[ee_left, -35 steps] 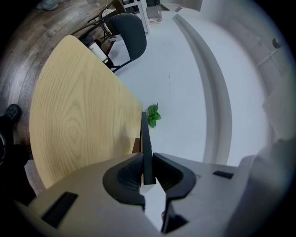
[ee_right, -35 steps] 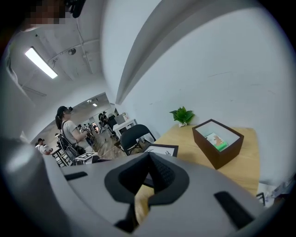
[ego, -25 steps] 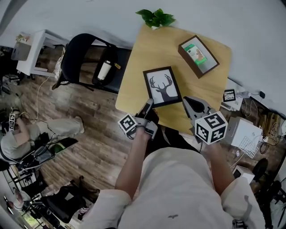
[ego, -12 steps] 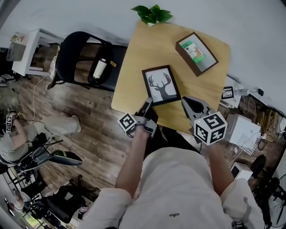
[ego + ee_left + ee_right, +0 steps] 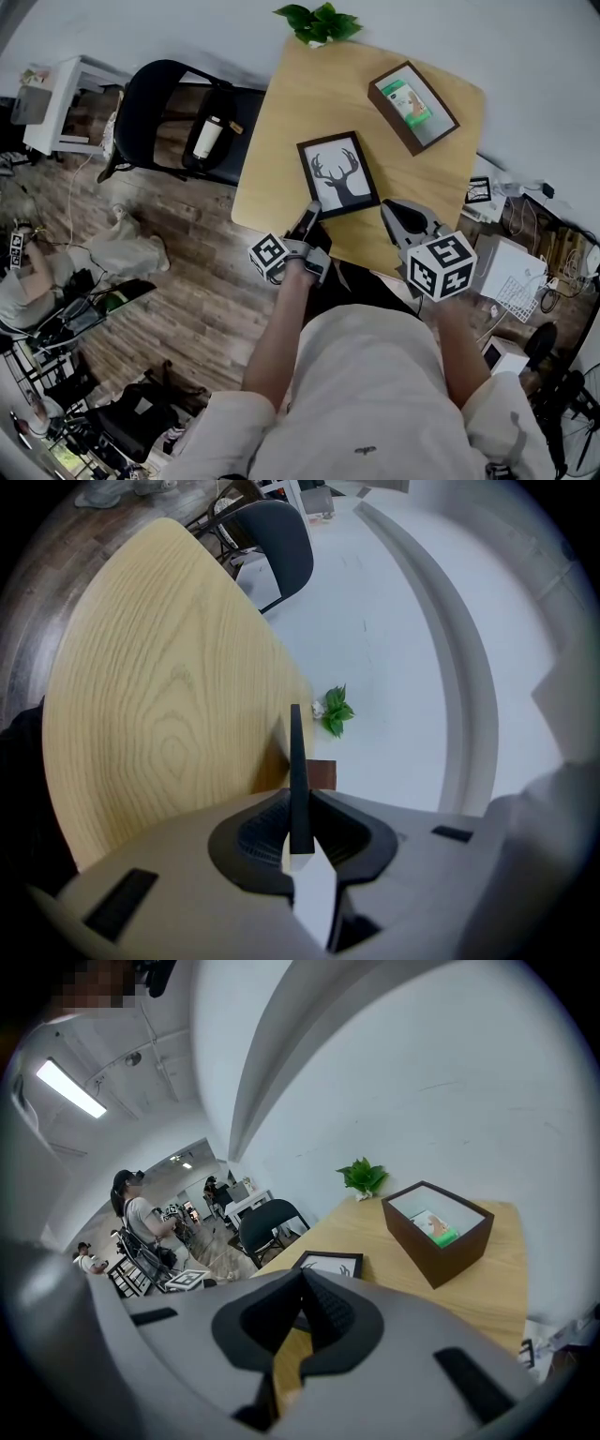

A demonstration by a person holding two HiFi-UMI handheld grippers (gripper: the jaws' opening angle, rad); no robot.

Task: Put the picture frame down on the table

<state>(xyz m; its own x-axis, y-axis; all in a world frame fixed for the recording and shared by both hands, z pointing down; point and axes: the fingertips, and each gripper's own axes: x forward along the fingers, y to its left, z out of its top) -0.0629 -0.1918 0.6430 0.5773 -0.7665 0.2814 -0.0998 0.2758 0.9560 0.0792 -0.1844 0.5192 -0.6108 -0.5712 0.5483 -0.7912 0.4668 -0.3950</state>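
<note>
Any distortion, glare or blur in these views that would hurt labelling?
Head view: even light, sharp, the black-framed deer picture clear. Left gripper view: heavy fisheye bows the pale wooden table, corners dark. Right gripper view: same bowing, bright ceiling strip light.

A: where's the picture frame [image 5: 338,174] at?
B: middle of the worktop [image 5: 300,103], antler print facing up, left tool [image 5: 309,217] at its near corner. right tool [image 5: 398,217] hangs just beside it, over the near edge
A: anything else up there?
B: brown box [image 5: 413,106] far right, plant [image 5: 317,21] at the far edge
</note>
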